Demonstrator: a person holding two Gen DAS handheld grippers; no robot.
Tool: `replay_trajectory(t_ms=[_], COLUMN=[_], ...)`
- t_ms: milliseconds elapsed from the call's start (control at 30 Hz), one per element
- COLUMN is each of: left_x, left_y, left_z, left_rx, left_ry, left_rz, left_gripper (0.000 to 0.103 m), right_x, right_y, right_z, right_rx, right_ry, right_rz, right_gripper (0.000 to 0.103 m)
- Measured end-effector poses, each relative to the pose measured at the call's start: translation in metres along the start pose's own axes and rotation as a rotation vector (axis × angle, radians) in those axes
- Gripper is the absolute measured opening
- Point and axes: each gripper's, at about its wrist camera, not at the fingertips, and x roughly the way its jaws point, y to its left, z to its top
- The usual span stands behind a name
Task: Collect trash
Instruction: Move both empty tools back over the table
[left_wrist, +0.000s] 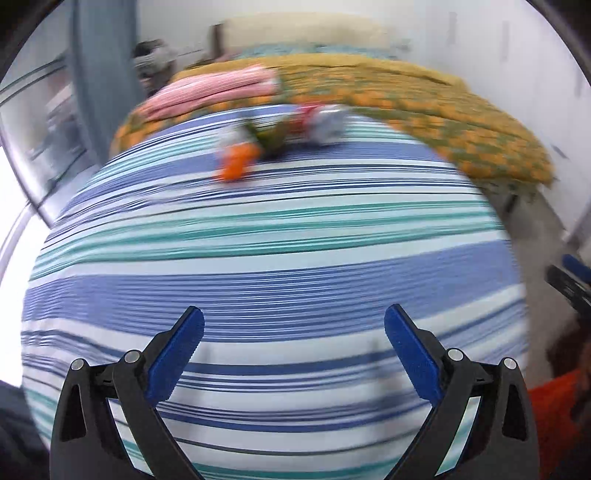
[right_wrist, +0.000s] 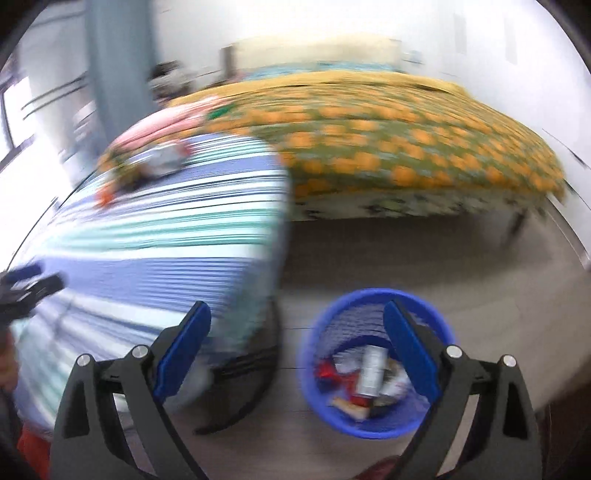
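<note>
Over the striped cloth (left_wrist: 280, 266) left gripper (left_wrist: 294, 349) fingers spread, empty; right gripper (right_wrist: 297, 345) spread, empty, above blue bin (right_wrist: 321, 398); trash pile (left_wrist: 280, 136) far side.

Bedroom in a home. Bed (right_wrist: 424, 147) w/ orange-flowered cover fills the back, pale headboard (left_wrist: 306, 31) behind it at the wall. Folded pink blanket (left_wrist: 214, 90) lies on bed's left edge. Striped sheet (left_wrist: 258, 266) covers a surface in front of bed. Grey curtain (left_wrist: 103, 74) & window (right_wrist: 11, 110) left of bed. Blue bin (right_wrist: 373, 369) w/ wrappers on floor before bed.
</note>
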Motion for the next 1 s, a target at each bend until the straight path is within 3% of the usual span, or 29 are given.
replay_trajectory(t_ms=[167,367,567,700,800,900,1000], left_x=[0.016,0.020,0.017,0.021,0.024,0.026,0.033], left_y=[0.053,0.067,0.064,0.069,0.067,0.066,0.062], left_z=[0.002,-0.002,-0.005,-0.005,0.000,0.017,0.056], left_rx=[-0.003,-0.047,-0.054,-0.097,-0.070,-0.045,-0.046], left_ry=[0.048,0.047,0.043,0.058,0.067,0.053,0.018], left_rz=[0.126,0.082,0.079,0.038,0.026,-0.011,-0.054], left_gripper=[0.097,0.098,0.098,0.098,0.099,0.099,0.099], right_x=[0.022,0.079,0.118,0.121,0.123,0.125,0.125], right_y=[0.092,0.147,0.155,0.153,0.154,0.154,0.155], right_z=[0.033,0.072,0.077,0.075,0.075,0.077,0.076], right_rx=[-0.114,-0.198,-0.210,-0.183,-0.185,-0.182,-0.184], right_ry=[0.046,0.120,0.180,0.180,0.184,0.191,0.191], right_rz=[0.106,0.081,0.044,0.059,0.059,0.053,0.050], right_gripper=[0.092,0.092,0.092,0.093,0.095,0.098,0.098])
